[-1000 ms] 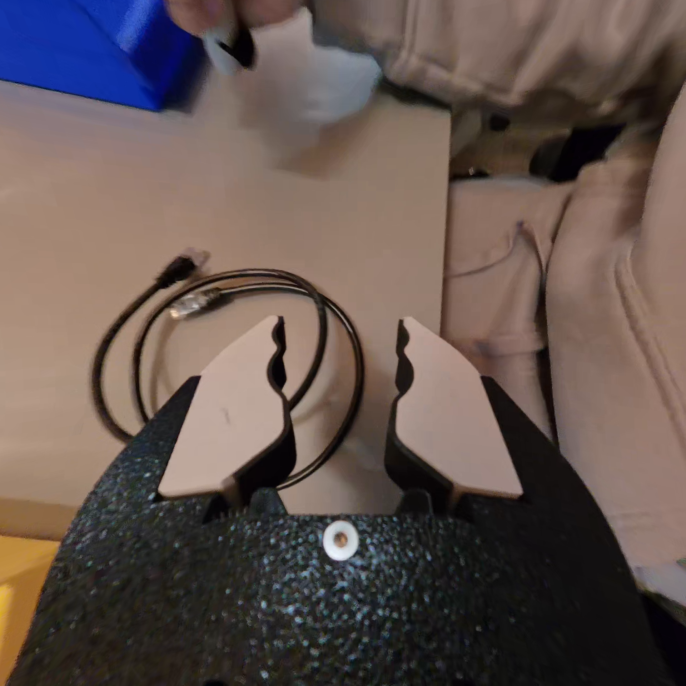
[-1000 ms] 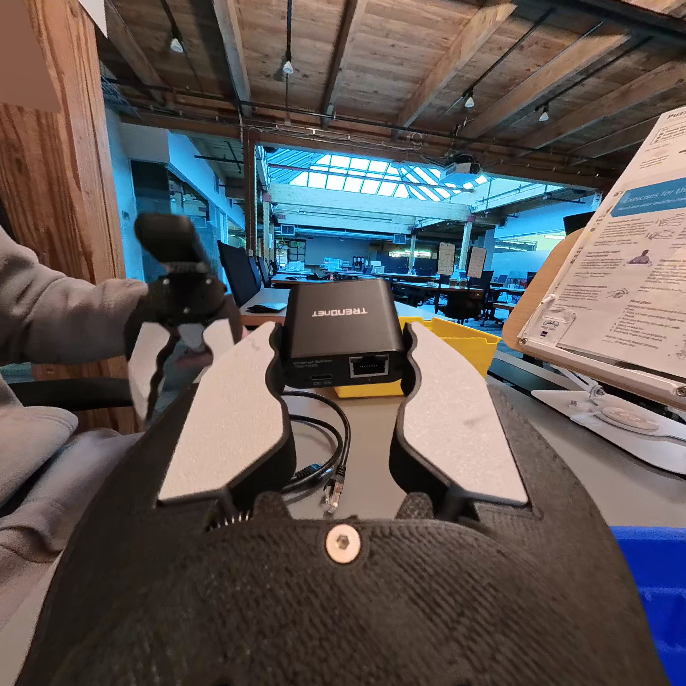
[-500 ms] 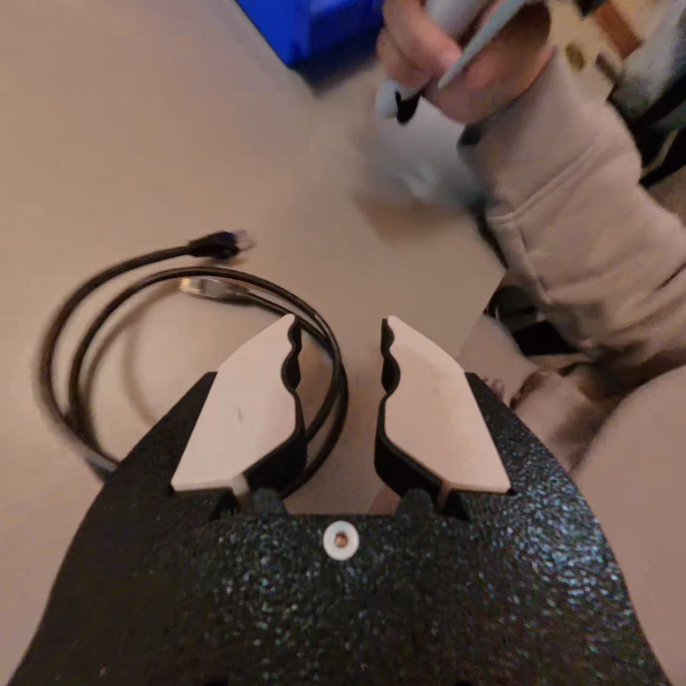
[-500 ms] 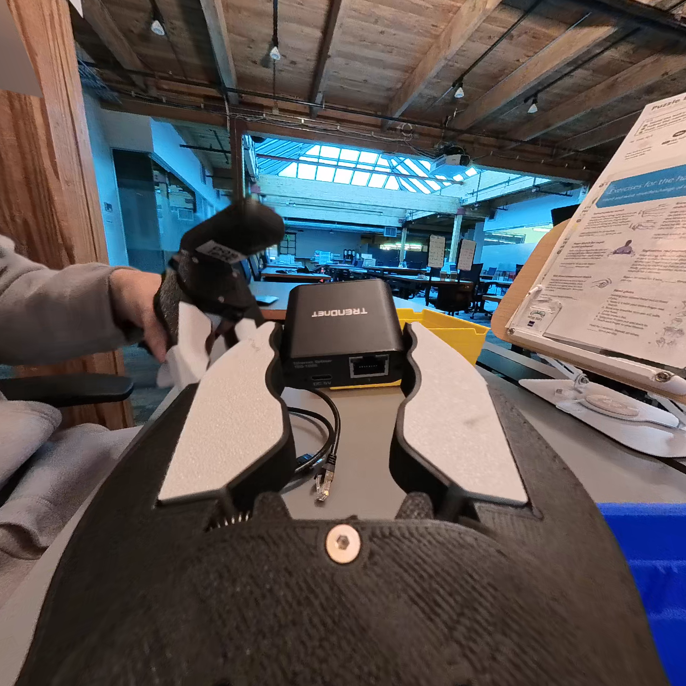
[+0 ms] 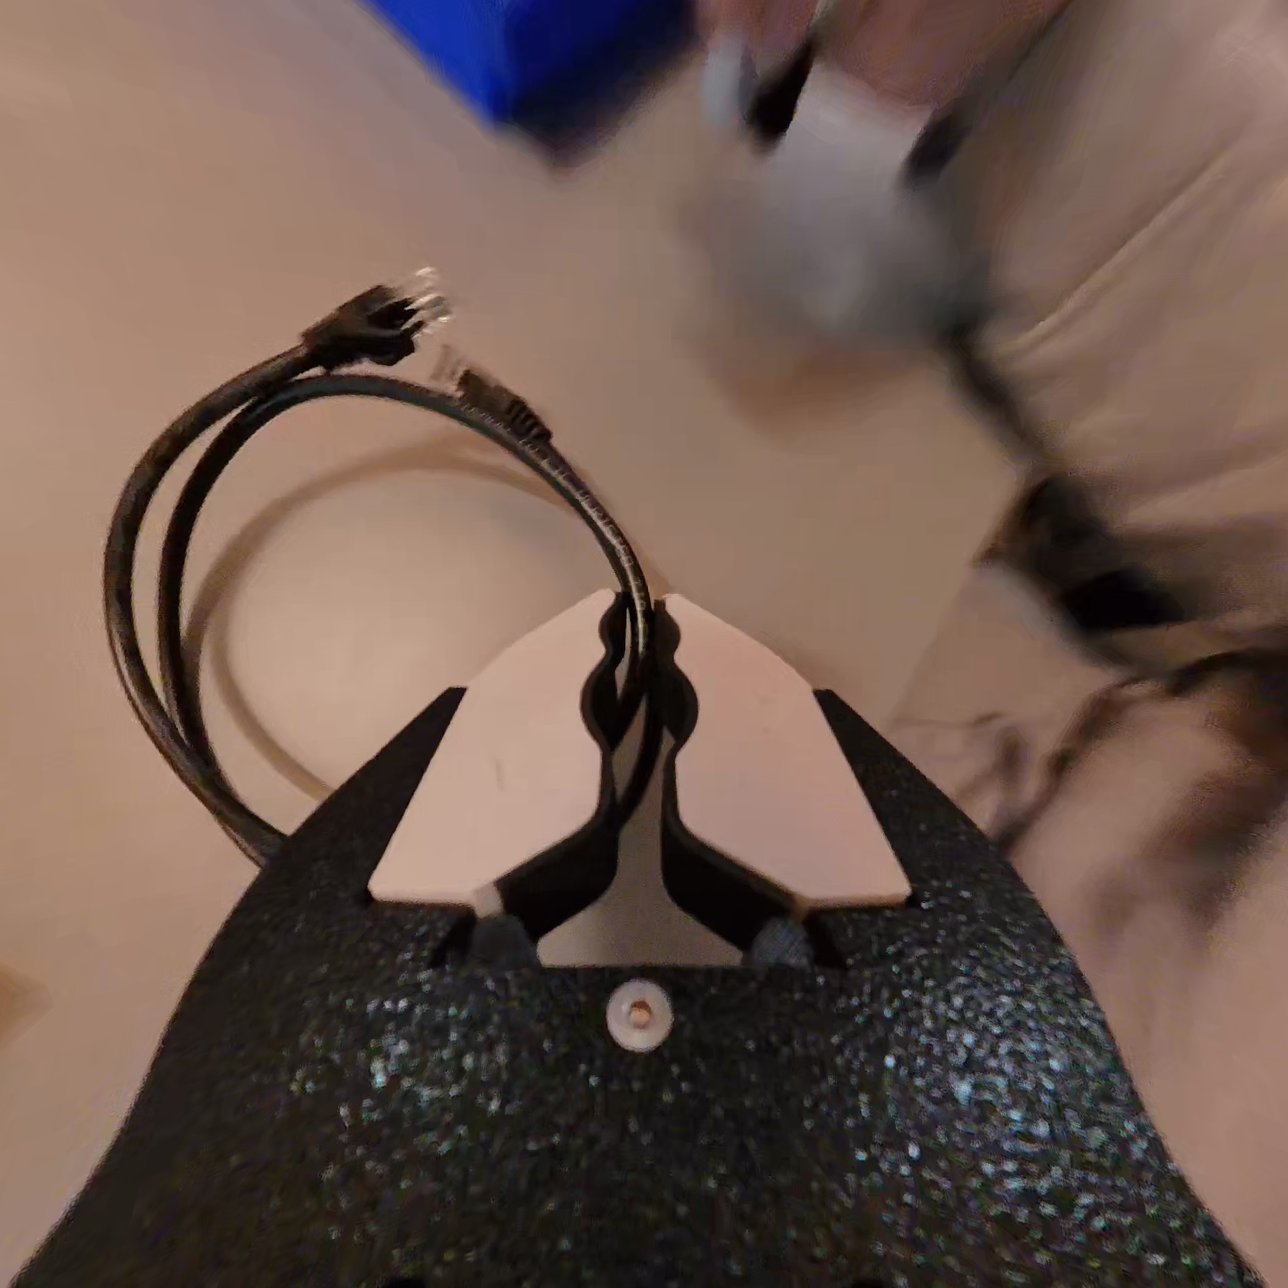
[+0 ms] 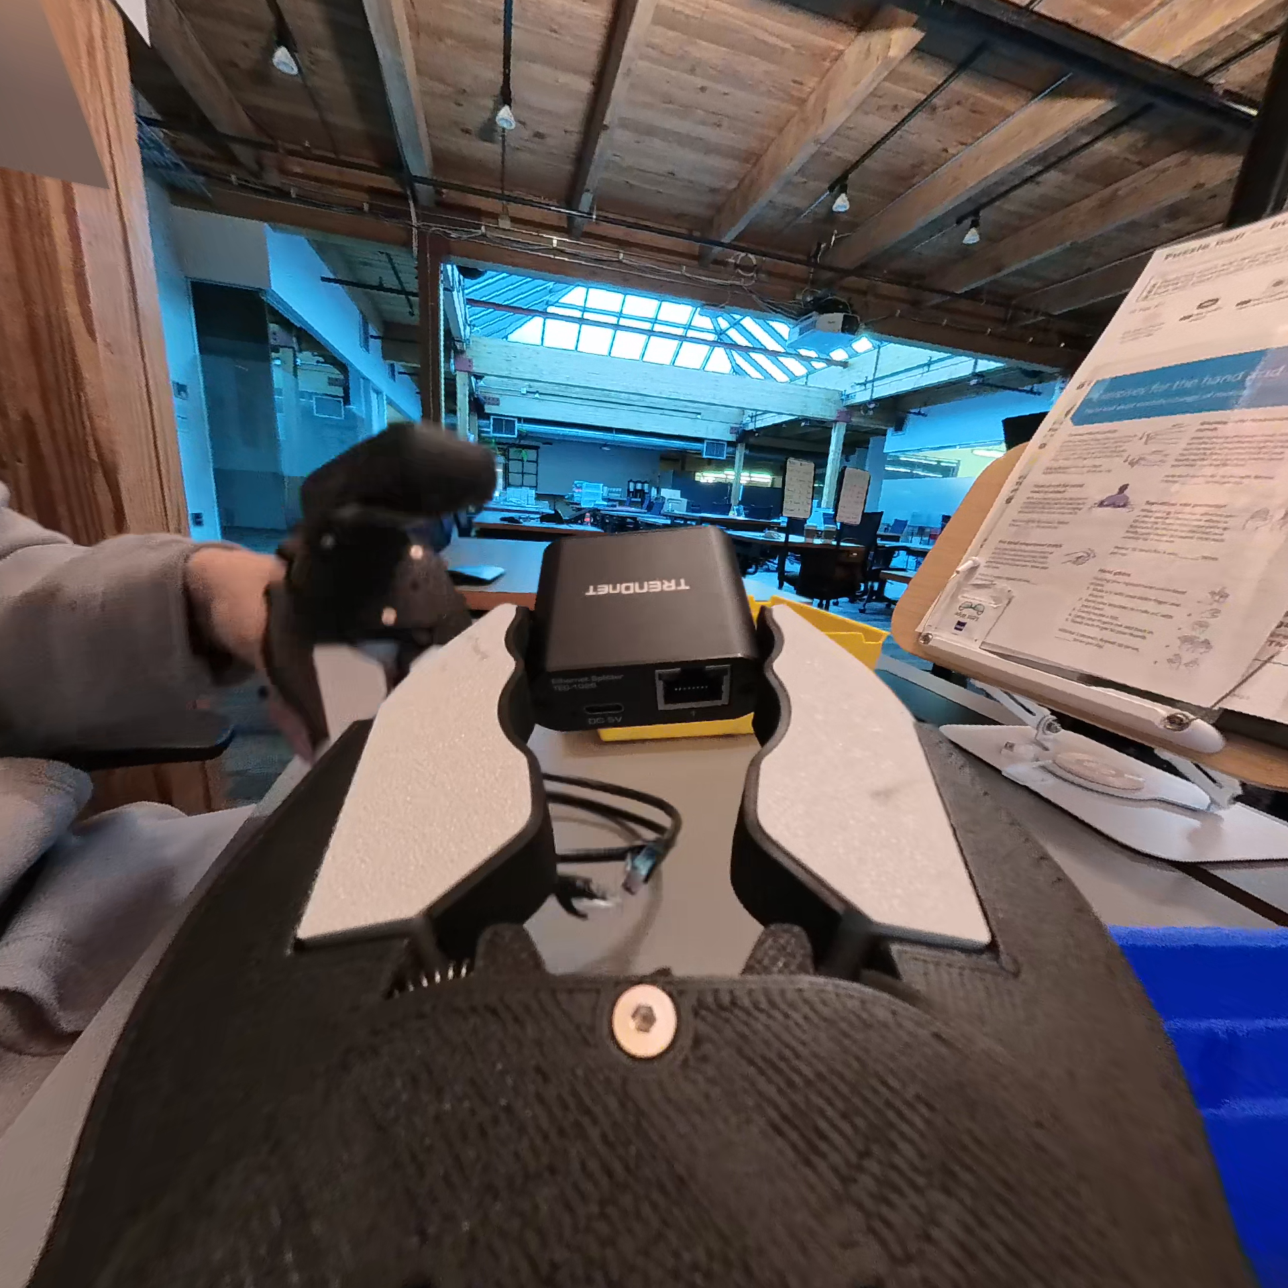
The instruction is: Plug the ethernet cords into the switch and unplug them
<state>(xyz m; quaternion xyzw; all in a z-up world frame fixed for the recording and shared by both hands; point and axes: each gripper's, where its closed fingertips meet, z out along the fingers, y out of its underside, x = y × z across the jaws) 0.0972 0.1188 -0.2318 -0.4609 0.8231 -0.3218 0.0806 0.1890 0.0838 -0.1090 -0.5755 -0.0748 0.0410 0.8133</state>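
Observation:
My left gripper (image 5: 638, 603) is shut on a black ethernet cord (image 5: 132, 557) near one end and holds it off the beige table (image 5: 209, 209). The cord loops left and casts a shadow. Its two plugs (image 5: 380, 324) hang free at the upper left. My right gripper (image 6: 641, 617) is shut on the small black switch (image 6: 627, 578) and holds it above the table, with an empty port (image 6: 691, 686) facing me. In the right wrist view the cord (image 6: 627, 812) shows below the switch and the left gripper (image 6: 376, 578) is at the left. The right gripper is a blur in the left wrist view (image 5: 829, 209).
A blue bin (image 6: 1213, 1031) stands by my right gripper and also shows in the left wrist view (image 5: 571, 56). A yellow bin (image 6: 829, 624) sits behind the switch. A document stand (image 6: 1115, 557) is on the right. The person's sleeve (image 6: 90, 627) and lap lie past the table edge. Some 15 cm of space lies between my two pairs of fingers.
My left gripper closed on the cord and lifted it, so the loop and plugs rose off the table. The right gripper kept its hold on the switch and shifted only slightly.

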